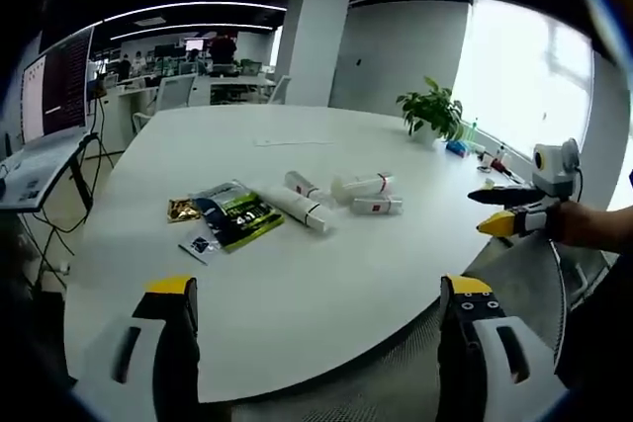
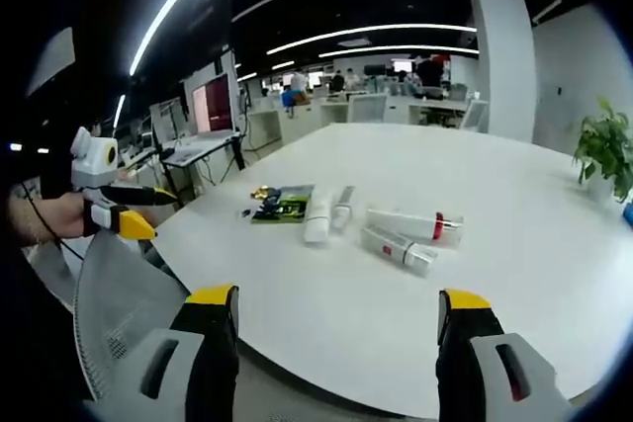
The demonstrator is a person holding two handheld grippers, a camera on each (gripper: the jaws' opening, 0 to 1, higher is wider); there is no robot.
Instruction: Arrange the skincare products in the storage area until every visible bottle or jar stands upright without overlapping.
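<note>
Yellow-tipped, your left gripper [image 1: 318,295] and right gripper [image 2: 331,305] both have their jaws wide apart, holding nothing, above the near edge of the round white table [image 1: 297,274]. Farther on it, four white skincare tubes [image 2: 388,234] lie flat beside a green packet [image 1: 237,214].

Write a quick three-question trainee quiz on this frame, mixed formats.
1. True or false: the white tubes stand upright on the round table.
2. The green packet lies: A) beside the tubes, B) next to the potted plant, C) under a claw.
3. Fill in: both jaws of the right claw stand ____, holding nothing.

Key
1. False: all lie flat.
2. A
3. apart. The left claw is the same, and both hover at the near table edge.
</note>
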